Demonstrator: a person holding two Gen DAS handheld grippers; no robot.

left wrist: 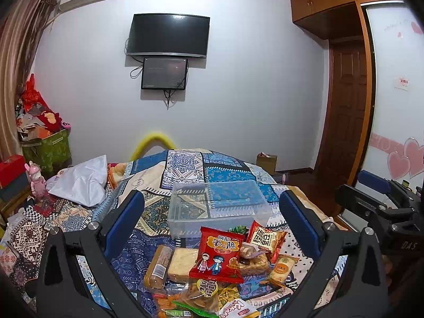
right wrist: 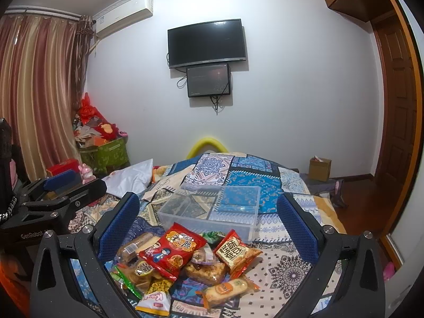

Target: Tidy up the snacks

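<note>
1. The left tool (left wrist: 212,222) hovers above the bed with its blue pads spread wide and nothing between them.
2. The right tool (right wrist: 209,225) hovers beside it, likewise wide open and empty.
3. The snacks lie in a loose, overlapping heap on the patterned bedspread (left wrist: 185,164), at the near side of the bed, directly below both tools.
4. A clear plastic box (left wrist: 217,206) sits just beyond the heap, open at the top and empty, and it is probably where the packets belong.
5. The red noodle packet (left wrist: 218,254) rests on top of the pile, leaning on its neighbours, so it looks like the easiest first pick.
6. The packets are likely light, puffed with air and slick, so a firm squeeze could crush the contents or let the film slide out.
7. A crimped end seam or a flat edge seems the safest place to pinch.
8. The wrapped bread slice (left wrist: 182,265) is soft and should be taken gently across its sides.
9. The orange bean packet (right wrist: 234,251) and the biscuit wrapper (right wrist: 225,290) lie at the right side of the heap, nearer the right tool.
10. The soft bedding gives underneath, so pressing down may bury a packet instead of catching it.
</note>
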